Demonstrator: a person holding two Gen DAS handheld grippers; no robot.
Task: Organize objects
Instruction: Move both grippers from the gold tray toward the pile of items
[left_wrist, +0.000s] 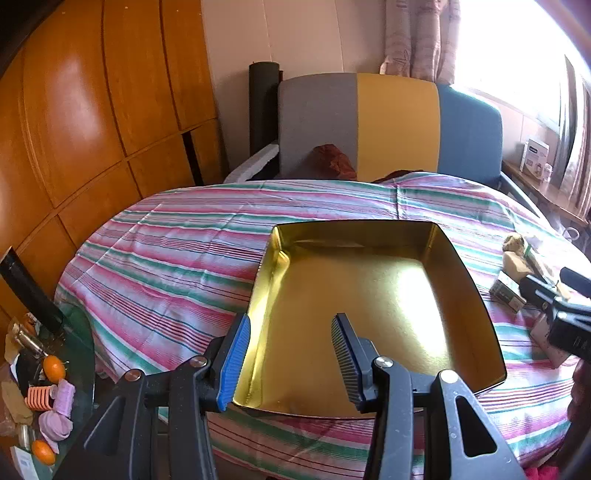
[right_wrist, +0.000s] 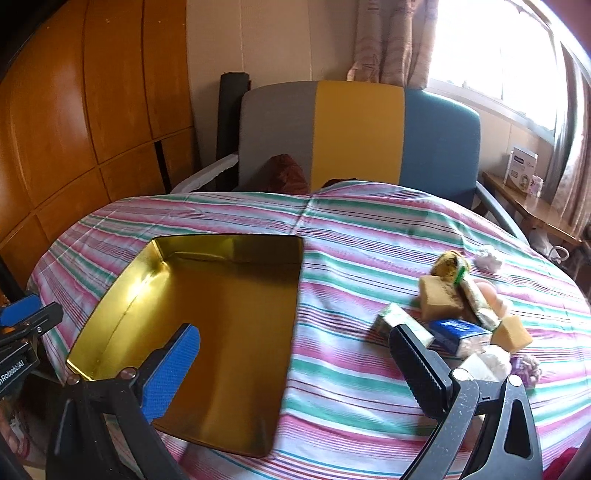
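Both claws, left gripper (left_wrist: 291, 354) half-open and right gripper (right_wrist: 295, 365) wide, hold nothing; gold tin (right_wrist: 122, 291) empty, clutter pile (right_wrist: 461, 314) at table's right edge unsorted.

Little can be read here. In the right wrist view, white lettering runs along the black body of the left gripper (right_wrist: 16, 373) at the frame's left edge; it looks like "nRobot.AI", with the start cut off. The white carton (right_wrist: 522, 168) on the shelf by the window bears a dark printed band, too small to read. The blue packet (right_wrist: 456, 328) carries pale script, blurred beyond reading.
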